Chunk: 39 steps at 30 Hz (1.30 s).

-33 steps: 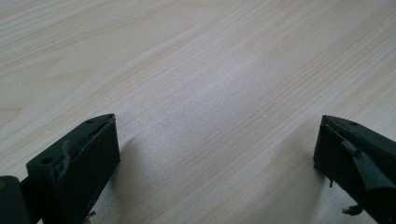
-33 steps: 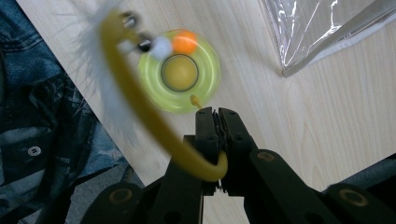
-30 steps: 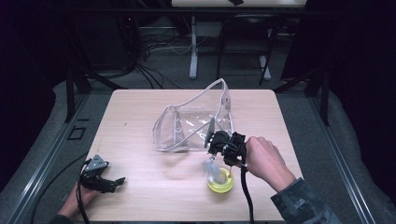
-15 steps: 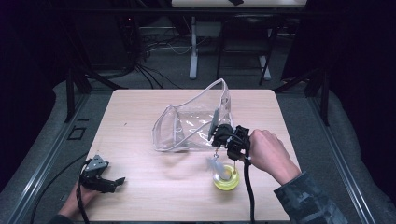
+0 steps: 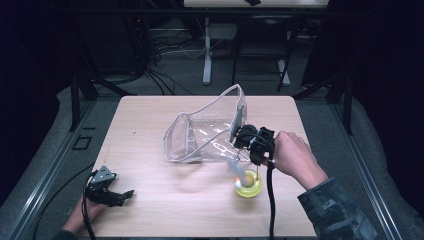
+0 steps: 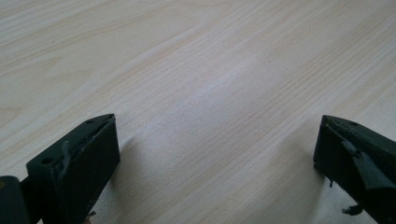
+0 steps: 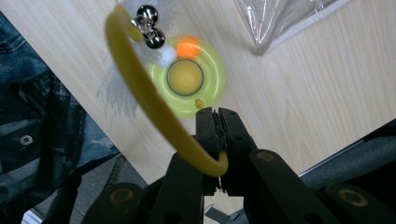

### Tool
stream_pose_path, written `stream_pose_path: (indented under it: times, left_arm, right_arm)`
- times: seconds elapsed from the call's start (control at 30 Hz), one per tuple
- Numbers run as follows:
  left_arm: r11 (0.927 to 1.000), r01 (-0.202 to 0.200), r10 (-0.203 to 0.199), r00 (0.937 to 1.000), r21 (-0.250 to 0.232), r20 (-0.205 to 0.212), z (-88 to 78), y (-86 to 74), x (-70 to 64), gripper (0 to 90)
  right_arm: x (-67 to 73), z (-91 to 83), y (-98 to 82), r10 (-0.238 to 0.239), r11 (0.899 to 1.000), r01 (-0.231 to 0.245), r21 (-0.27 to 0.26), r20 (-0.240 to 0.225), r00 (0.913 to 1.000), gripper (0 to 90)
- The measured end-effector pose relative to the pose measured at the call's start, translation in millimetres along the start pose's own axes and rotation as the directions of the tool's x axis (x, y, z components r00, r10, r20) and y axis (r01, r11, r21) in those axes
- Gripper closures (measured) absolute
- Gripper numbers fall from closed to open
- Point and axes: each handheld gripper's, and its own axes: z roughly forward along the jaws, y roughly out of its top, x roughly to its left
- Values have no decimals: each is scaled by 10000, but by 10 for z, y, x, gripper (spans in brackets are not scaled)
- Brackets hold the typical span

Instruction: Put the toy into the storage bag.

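Right of centre in the high view, my right gripper (image 5: 245, 142), clamped on the yellow wand (image 7: 154, 107), has drifted rightward above the green dish (image 5: 248, 187); my left gripper (image 5: 120, 196) stays wide.

blurred: white feather tuft (image 7: 114, 88) — motion-smeared | cut off: clear bag (image 7: 285, 18) — top edge

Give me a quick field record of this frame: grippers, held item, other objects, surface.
right gripper: shut on yellow wand
yellow wand: curved, white feathers and metal bells at its tip
yellow disc toy: on table, below the wand tip
clear bag: on table, beside right gripper
left gripper: open, nothing between jaws
table: light wood
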Motion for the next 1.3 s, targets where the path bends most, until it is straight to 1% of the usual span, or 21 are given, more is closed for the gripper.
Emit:
stream_pose_path:
  times: [0.03,0.07,0.17,0.37,0.53,0.57,0.6,0.67,0.7,0.73,0.83,0.87,0.9,0.93,0.97,1.0,1.03,1.07,1.1,1.17,1.3]
  left_arm:
    - [10000,-2,2,10000,-4,-1,0,0,0,2]
    - [10000,17,-17,10000,-18,1,1,0,-1,2]
    - [10000,47,-47,10000,-25,14,2,-1,-3,3]
    - [10000,55,-55,10000,-27,14,2,-1,-4,2]
    - [10000,58,-57,10000,-32,11,3,-1,-4,2]
    - [10000,53,-53,10000,-26,15,2,-1,-4,2]
    - [10000,55,-55,10000,-29,13,2,-1,-4,2]
    - [10000,23,-23,10000,-19,4,1,0,-2,2]
    - [10000,23,-23,10000,-19,4,1,0,-2,2]
    - [10000,20,-20,10000,-18,4,1,0,-2,2]
    - [10000,23,-23,10000,-20,5,1,0,-2,2]
    - [10000,0,0,10000,74,69,-7,4,2,2]
    - [10000,4,-4,10000,59,61,-6,3,2,2]
    - [10000,6,-6,10000,61,62,-6,3,2,2]
    - [10000,4,-5,10000,59,63,-6,3,2,2]
    - [10000,4,-5,10000,59,63,-6,3,2,2]
    - [10000,6,-6,10000,59,63,-6,3,2,2]
    - [10000,4,-4,10000,59,62,-6,3,2,2]
    - [10000,4,-4,10000,59,62,-6,3,2,2]
    - [10000,3,-4,10000,62,62,-6,3,2,2]
    - [10000,4,-5,10000,61,62,-6,3,2,2]
  right_arm:
    - [-30,1,-10,60,10000,-60,-12,-1,10000,876]
    - [-86,3,-30,227,9997,-227,15,-79,9997,876]
    - [-164,10,-61,463,9989,-463,14,-108,9989,876]
    - [-291,26,-112,794,9965,-792,267,-58,9968,877]
    - [-399,41,-153,1144,9928,-1137,378,-158,9933,877]
    - [-399,41,-153,1144,9928,-1137,378,-158,9933,877]
    - [-446,41,-169,1257,9911,-1247,476,-187,9919,877]
    - [-494,42,-187,1405,9889,-1393,514,-208,9899,877]
    - [-494,42,-187,1405,9889,-1393,514,-208,9899,877]
    - [-535,38,-199,1487,9874,-1473,569,-214,9886,877]
    - [-600,19,-211,1642,9845,-1632,640,-112,9864,876]
    - [-625,11,-216,1671,9840,-1664,639,-52,9859,876]
    - [-650,0,-217,1745,9821,-1737,729,-45,9846,877]
    - [-674,-4,-222,1837,9808,-1828,676,-72,9829,877]
    - [-702,-14,-224,1873,9798,-1867,713,-21,9823,877]
    - [-702,-14,-224,1873,9798,-1867,713,-21,9823,877]
    - [-751,-29,-231,1932,9785,-1930,724,42,9811,877]
    - [-771,-38,-231,2019,9771,-2016,686,22,9794,877]
    - [-794,-51,-231,1995,9772,-1994,729,61,9799,877]
    - [-826,-68,-227,2091,9755,-2087,701,19,9779,878]
    - [-886,-121,-198,2069,9750,-2072,802,121,9783,878]
